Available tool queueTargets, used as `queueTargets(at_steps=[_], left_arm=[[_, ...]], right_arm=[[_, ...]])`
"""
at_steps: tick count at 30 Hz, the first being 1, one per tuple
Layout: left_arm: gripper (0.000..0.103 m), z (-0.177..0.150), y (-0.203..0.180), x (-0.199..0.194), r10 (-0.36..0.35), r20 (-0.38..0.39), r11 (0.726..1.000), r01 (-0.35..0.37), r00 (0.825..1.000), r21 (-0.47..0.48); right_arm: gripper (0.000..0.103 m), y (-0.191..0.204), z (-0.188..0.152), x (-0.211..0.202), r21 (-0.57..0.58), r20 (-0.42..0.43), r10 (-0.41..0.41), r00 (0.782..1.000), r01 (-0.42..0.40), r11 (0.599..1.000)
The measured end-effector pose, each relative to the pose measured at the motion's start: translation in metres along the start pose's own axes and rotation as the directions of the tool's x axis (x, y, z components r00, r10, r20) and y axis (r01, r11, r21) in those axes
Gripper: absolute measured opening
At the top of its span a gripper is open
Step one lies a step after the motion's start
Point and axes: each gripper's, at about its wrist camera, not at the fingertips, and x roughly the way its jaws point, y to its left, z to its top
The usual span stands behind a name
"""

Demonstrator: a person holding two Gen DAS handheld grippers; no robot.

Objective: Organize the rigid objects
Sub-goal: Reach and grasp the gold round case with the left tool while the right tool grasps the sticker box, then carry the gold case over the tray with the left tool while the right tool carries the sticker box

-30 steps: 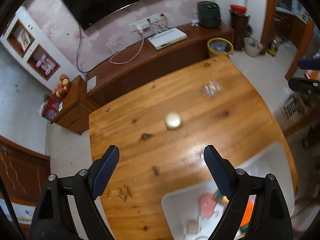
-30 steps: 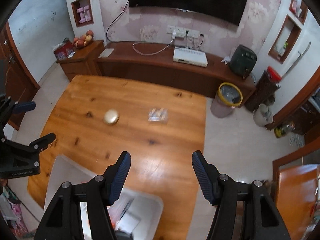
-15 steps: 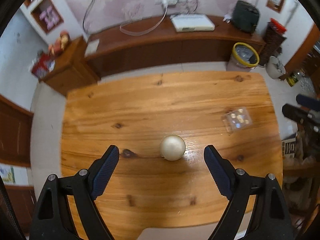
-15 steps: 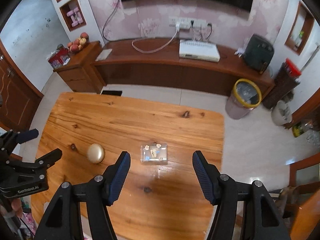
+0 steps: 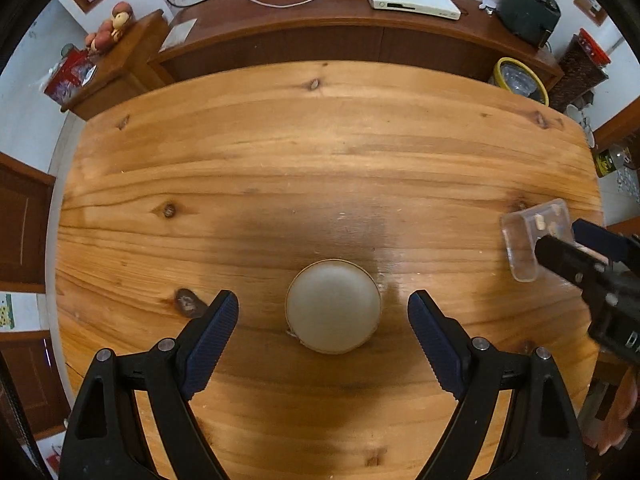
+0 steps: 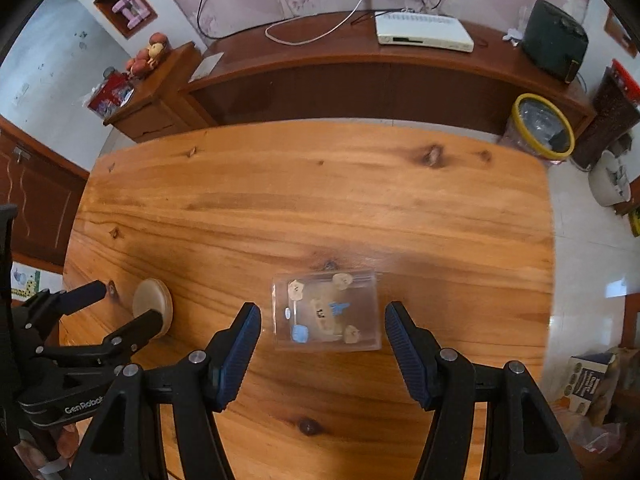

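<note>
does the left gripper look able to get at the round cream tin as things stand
Probably yes: the left gripper is open, the round cream tin sits between its fingers, and nothing on the table blocks it.

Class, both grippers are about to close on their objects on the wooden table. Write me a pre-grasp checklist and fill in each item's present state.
1. Left gripper jaws open: ok.
2. Round cream container centred between the left jaws: ok.
3. Right gripper jaws open: ok.
4. Clear plastic box lies between the right jaws: ok, sitting slightly askew.
5. Both objects resting flat on the table, apart from each other: ok.
6. Box lid latched: cannot tell.
</note>
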Motion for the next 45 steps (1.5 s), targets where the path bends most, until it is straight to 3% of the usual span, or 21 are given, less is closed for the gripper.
queueTargets(at_steps=[12,18,20,21,29,34,45], left_arm=[[0.088,-0.002,-0.002,0.017,-0.010,0.002,0.999,0.010,1.000,-0.038],[0.077,-0.007,0.005,0.019,-0.026,0.013,0.995,0.027,1.000,-0.097],[0.069,-0.007,0.006,0.017,-0.026,0.028,0.995,0.029,0.999,-0.095],[0.058,-0.007,0.005,0.015,-0.029,0.034,0.995,0.032,0.999,-0.090],[0.059,-0.021,0.007,0.010,-0.030,0.036,0.997,0.032,0.999,-0.067],[0.059,-0.031,0.001,-0.017,-0.027,0.059,1.000,0.028,0.998,-0.008],[0.059,-0.067,0.006,-0.126,-0.091,0.177,0.989,0.068,0.980,0.132]], right_arm=[[0.065,0.002,-0.002,0.019,-0.018,-0.012,-0.057,0.998,0.057,0.998],[0.063,0.005,-0.003,0.026,-0.043,-0.011,-0.082,0.997,0.081,0.996],[0.063,0.008,-0.004,0.028,-0.057,-0.007,-0.097,0.995,0.097,0.994],[0.063,0.008,-0.005,0.028,-0.057,-0.005,-0.100,0.995,0.099,0.993],[0.062,0.012,-0.017,0.022,-0.049,-0.008,-0.086,0.996,0.085,0.995],[0.062,0.023,-0.030,-0.001,-0.059,0.025,-0.072,0.997,0.073,0.996],[0.062,0.052,-0.059,-0.088,-0.058,0.164,-0.099,0.981,0.110,0.992]])
